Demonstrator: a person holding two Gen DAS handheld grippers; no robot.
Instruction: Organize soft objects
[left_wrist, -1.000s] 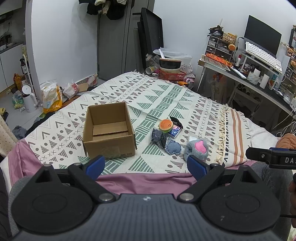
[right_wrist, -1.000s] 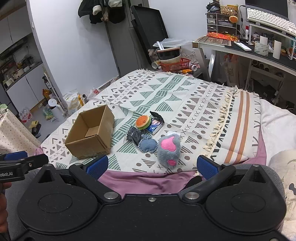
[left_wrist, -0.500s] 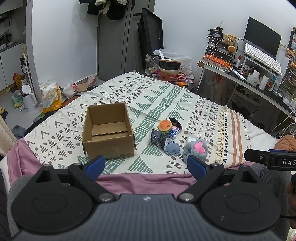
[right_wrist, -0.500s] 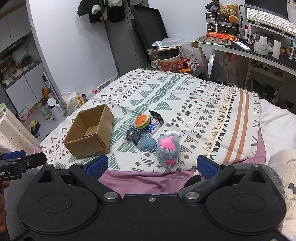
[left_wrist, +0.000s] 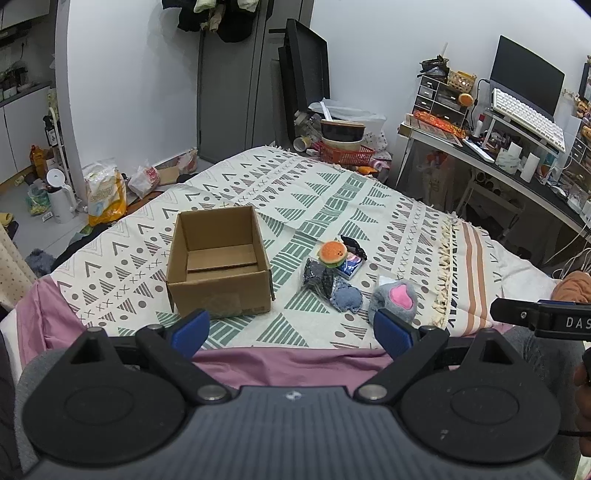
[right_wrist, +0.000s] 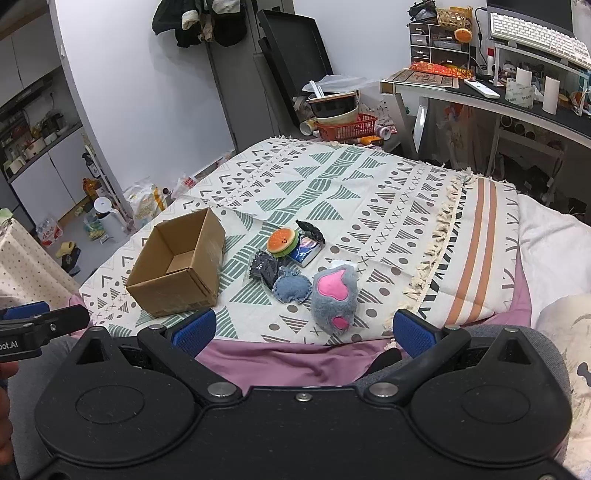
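Grey plush paw (right_wrist: 334, 295) (pink pads) beside cardboard box (left_wrist: 218, 262); both jaws apart, empty.

Blanket (left_wrist: 332, 192): we see it spread over the bed.
Cardboard box (left_wrist: 219, 262): on the blanket, left of the toys.
Burger toy (left_wrist: 333, 253): behind the denim heart (left_wrist: 347, 297).
Paw plush (left_wrist: 395, 301): right of that heart, nearest us.

A bed (left_wrist: 524, 266) under a patterned blanket (left_wrist: 332, 192) carries an open cardboard box (left_wrist: 219, 260) beside clustered soft toys (left_wrist: 351, 280).
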